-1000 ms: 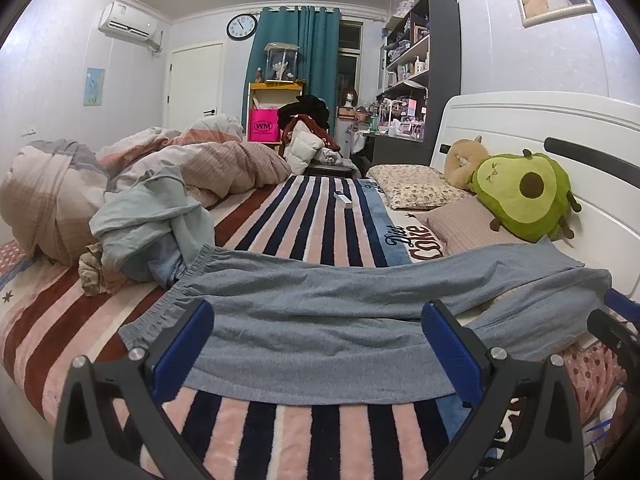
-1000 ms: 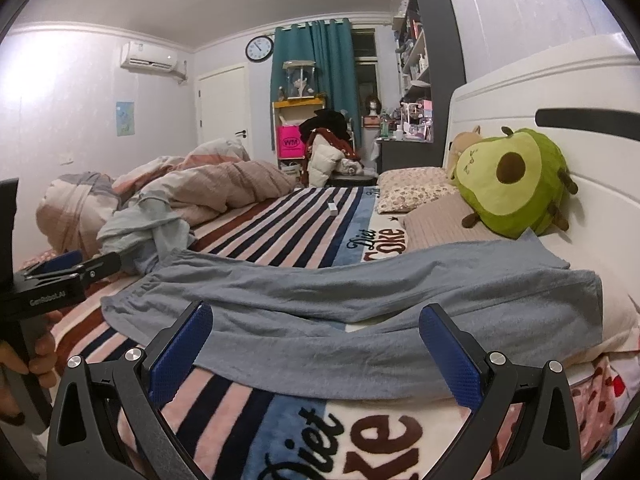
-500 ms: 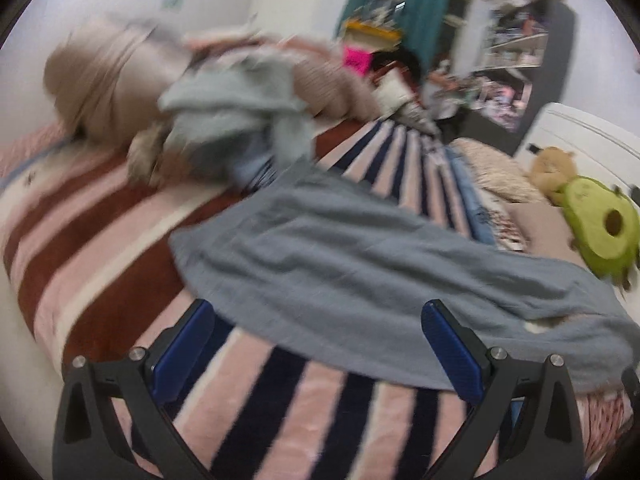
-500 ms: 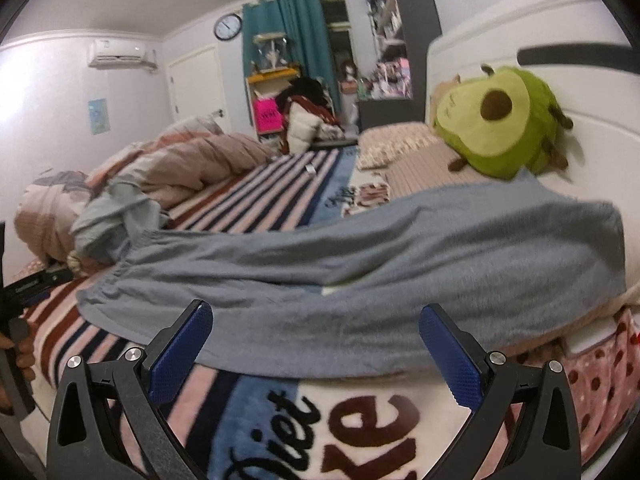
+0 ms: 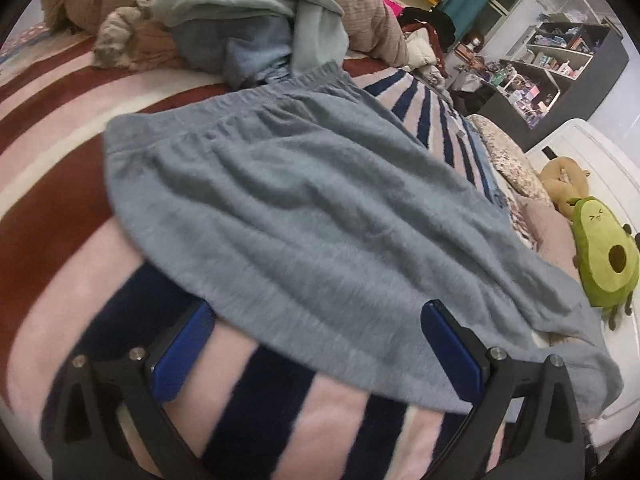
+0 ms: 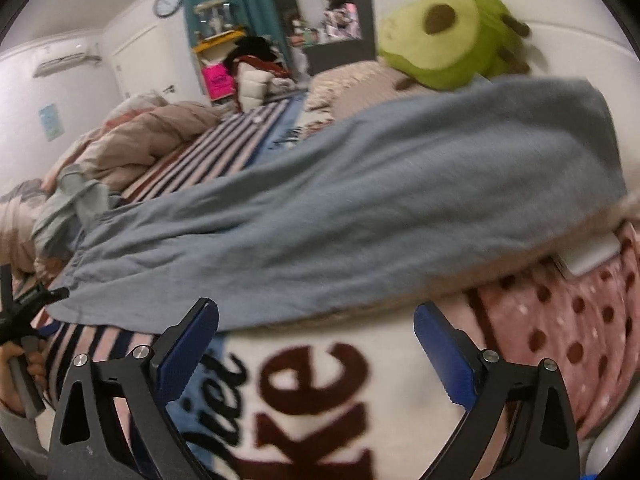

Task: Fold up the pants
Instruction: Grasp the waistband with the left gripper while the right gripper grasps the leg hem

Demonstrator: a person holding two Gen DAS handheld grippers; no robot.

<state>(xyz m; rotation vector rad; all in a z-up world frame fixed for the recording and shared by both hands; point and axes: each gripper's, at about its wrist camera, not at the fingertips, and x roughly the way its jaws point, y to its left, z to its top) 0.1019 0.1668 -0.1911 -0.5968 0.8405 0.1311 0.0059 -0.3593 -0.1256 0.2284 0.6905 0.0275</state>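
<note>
Pants: the grey pants [image 5: 320,216] lie spread lengthwise across the striped blanket [image 5: 60,140], filling the centre of both views, waistband toward the upper left of the left view.
Left gripper [image 5: 316,344]: jaws wide apart, empty, at the near hem.
Right gripper [image 6: 316,344]: jaws apart, empty, near the leg end, below the avocado plush [image 6: 448,36].
Progress: no cross fold visible; grasping and folding remain.

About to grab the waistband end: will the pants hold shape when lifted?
Probably not: the pants lie limp and wrinkled, so they should droop. The fuzzy fabric likely grips well. The blanket is fuzzy too, so dragging may catch.
</note>
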